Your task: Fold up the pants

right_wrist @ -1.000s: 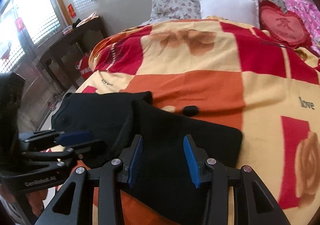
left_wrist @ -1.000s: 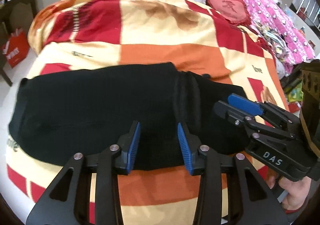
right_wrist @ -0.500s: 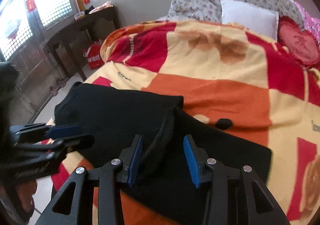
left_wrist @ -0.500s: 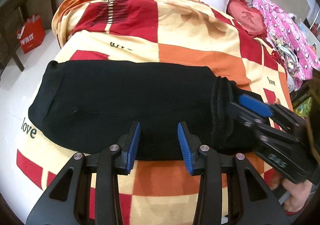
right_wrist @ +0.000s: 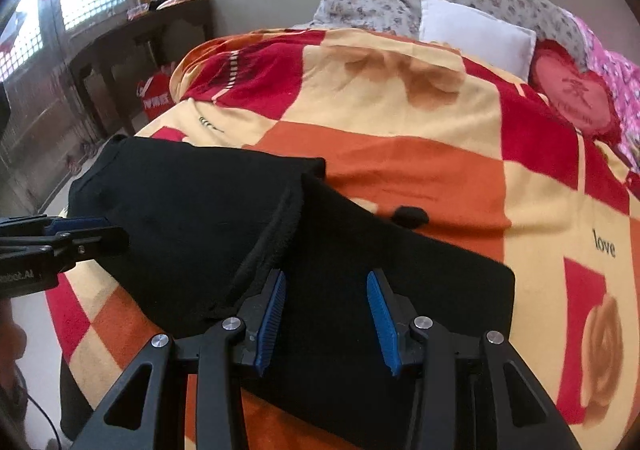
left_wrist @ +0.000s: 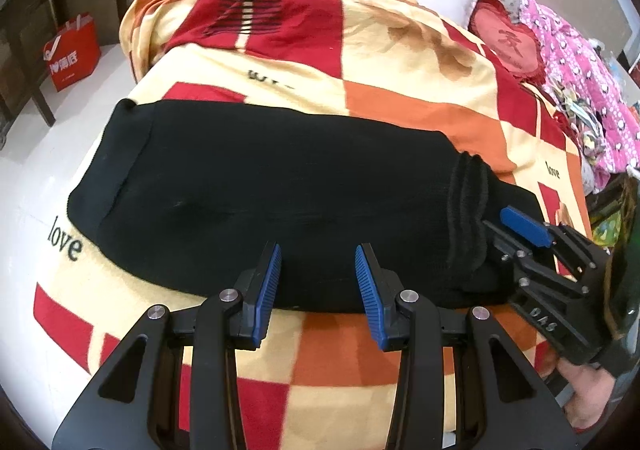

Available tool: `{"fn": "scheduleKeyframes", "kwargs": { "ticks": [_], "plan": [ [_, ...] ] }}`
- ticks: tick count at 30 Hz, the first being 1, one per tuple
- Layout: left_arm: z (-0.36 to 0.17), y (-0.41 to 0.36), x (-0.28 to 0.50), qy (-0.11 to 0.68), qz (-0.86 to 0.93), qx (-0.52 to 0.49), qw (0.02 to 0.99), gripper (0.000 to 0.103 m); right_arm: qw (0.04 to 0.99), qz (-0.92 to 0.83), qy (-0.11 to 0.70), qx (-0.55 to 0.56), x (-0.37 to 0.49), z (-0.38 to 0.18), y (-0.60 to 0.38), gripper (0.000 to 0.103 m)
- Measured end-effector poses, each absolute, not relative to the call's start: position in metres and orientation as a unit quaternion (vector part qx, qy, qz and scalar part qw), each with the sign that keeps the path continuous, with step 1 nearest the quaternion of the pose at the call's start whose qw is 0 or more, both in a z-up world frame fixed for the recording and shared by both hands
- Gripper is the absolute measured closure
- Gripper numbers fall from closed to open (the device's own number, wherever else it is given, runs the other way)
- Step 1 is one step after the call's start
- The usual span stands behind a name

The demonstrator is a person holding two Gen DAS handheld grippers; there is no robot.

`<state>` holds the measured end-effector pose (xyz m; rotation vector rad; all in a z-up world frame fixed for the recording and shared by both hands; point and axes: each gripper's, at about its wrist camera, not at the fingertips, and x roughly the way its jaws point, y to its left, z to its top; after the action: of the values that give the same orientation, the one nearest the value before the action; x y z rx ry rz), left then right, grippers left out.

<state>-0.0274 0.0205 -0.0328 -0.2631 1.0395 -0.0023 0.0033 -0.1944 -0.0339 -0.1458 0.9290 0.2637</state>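
Black pants (left_wrist: 280, 186) lie flat across a checked red, orange and cream blanket (left_wrist: 400, 334). One part is laid over the other, ending in a ribbed hem (left_wrist: 468, 206). My left gripper (left_wrist: 318, 290) hovers open over the pants' near edge, nothing between its pads. In the right wrist view the pants (right_wrist: 192, 218) fill the lower left, and the ribbed hem (right_wrist: 272, 242) runs down to the left finger of my right gripper (right_wrist: 326, 318), which is open above the cloth. The right gripper (left_wrist: 516, 234) also shows beside the hem, the left gripper (right_wrist: 80, 238) over the pants' left part.
A small black lump (right_wrist: 410, 216) lies on the blanket beside the pants. A white pillow (right_wrist: 472, 30), red heart cushion (right_wrist: 572, 98) and pink quilt (left_wrist: 576, 62) sit at the bed's head. Left of the bed stand a dark wooden table (right_wrist: 140, 30) and a red bag (left_wrist: 72, 54).
My left gripper has slid left along the pants, so the ribbed hem now sits far to its right. The right gripper shifted slightly and rolled. Both openings look unchanged.
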Motion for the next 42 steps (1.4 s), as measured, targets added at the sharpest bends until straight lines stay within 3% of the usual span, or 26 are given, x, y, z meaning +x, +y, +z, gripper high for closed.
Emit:
{"fn": "scheduleKeyframes", "kwargs": {
  "ticks": [9,13,21,23,28,39,42],
  "plan": [
    [-0.032,0.062,-0.041,0.491,0.038,-0.155,0.856,0.065,0.883,0.185,0.429,-0.044,0.025,-0.016,-0.161,0.062],
    [-0.034,0.079,-0.049,0.488,0.049,-0.172,0.854,0.051,0.865,0.222,0.448,-0.042,0.04,-0.03,-0.136,0.062],
    [-0.041,0.114,-0.073,0.488,0.071,-0.208,0.845,0.05,0.849,0.269,0.452,-0.052,0.052,-0.031,-0.095,0.062],
    [-0.048,0.128,-0.081,0.486,0.081,-0.24,0.836,0.042,0.846,0.282,0.449,-0.059,0.057,-0.029,-0.083,0.06],
    [-0.058,0.145,-0.085,0.475,0.094,-0.292,0.825,0.041,0.825,0.331,0.456,-0.045,0.081,-0.032,-0.047,0.055],
    [-0.06,0.148,-0.059,0.459,0.103,-0.31,0.827,0.039,0.795,0.373,0.469,-0.088,0.133,-0.052,0.014,0.052],
    [-0.06,0.146,-0.051,0.457,0.101,-0.305,0.83,0.033,0.777,0.394,0.482,-0.093,0.146,-0.062,0.029,0.051]
  ]
}}
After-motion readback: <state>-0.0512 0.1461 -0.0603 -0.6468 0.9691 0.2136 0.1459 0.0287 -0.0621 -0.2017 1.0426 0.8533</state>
